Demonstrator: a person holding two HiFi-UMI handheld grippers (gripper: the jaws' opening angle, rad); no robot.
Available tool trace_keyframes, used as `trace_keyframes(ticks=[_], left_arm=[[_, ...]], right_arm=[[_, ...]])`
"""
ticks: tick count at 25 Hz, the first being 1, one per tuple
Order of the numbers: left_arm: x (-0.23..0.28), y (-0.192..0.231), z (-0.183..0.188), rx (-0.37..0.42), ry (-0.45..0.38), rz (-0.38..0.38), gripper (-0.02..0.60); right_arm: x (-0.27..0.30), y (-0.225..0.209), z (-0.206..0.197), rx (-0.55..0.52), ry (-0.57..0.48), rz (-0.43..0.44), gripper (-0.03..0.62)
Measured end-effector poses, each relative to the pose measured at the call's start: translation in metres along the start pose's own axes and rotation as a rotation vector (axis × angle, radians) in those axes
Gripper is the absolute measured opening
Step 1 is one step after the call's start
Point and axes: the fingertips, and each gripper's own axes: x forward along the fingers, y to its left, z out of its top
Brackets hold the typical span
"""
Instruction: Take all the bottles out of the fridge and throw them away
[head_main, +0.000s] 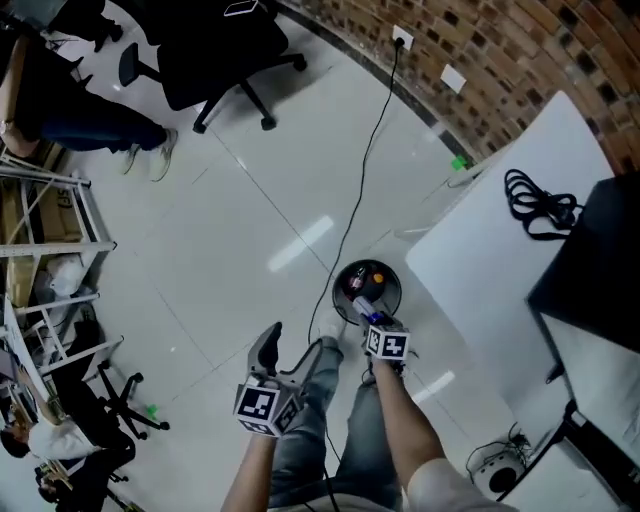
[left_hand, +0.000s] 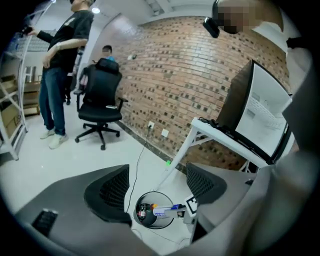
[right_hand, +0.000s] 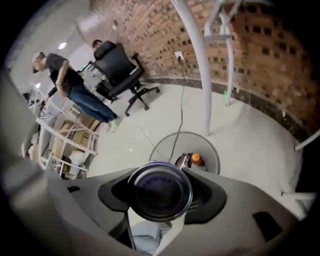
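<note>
A round bin (head_main: 345, 277) stands on the floor just ahead of me, with several bottles lying in it, one with an orange cap (right_hand: 196, 158). My right gripper (head_main: 374, 322) is shut on a clear bottle with a dark blue cap (right_hand: 160, 190), held over the bin's near edge. In the left gripper view that bottle (left_hand: 167, 212) lies across the bin (left_hand: 148, 198). My left gripper (head_main: 269, 342) hovers left of the bin, open, with nothing between its fingers (left_hand: 108, 192).
A white table (head_main: 497, 255) stands right of the bin, with a coiled black cable (head_main: 541, 204) and a black box (head_main: 600, 260) on it. A power cord (head_main: 364, 170) runs from the brick wall to the bin. An office chair (head_main: 222, 48), a person's legs (head_main: 90, 130) and a rack (head_main: 45, 250) are at left.
</note>
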Motion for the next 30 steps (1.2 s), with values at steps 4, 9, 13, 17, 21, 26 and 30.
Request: trace_keyframes(ticks=[4, 9, 13, 17, 21, 26, 30], left_arm=[[0.008, 0.032, -0.048, 0.012, 0.044, 0.011, 0.348], [0.015, 0.039, -0.042, 0.038, 0.090, -0.021, 0.348], [0.012, 0.030, -0.014, 0.105, 0.073, -0.072, 0.348], [0.009, -0.006, 0.044, 0.132, 0.018, -0.143, 0.348], [-0.019, -0.044, 0.101, 0.161, -0.047, -0.205, 0.348], [-0.063, -0.094, 0.193, 0.198, -0.196, -0.277, 0.348], [-0.086, -0.150, 0.267, 0.290, -0.312, -0.388, 0.348]], right_arm=[[0.080, -0.041, -0.056, 0.033, 0.221, -0.094, 0.270], [0.062, -0.046, -0.071, -0.321, 0.444, -0.239, 0.347], [0.013, -0.009, -0.061, -0.286, 0.361, -0.145, 0.350], [-0.048, 0.043, -0.027, -0.175, 0.194, 0.019, 0.350], [-0.168, 0.135, 0.042, -0.147, -0.084, 0.250, 0.348], [-0.355, 0.198, 0.150, -0.254, -0.541, 0.362, 0.293], [-0.493, 0.210, 0.232, -0.333, -0.928, 0.284, 0.293]])
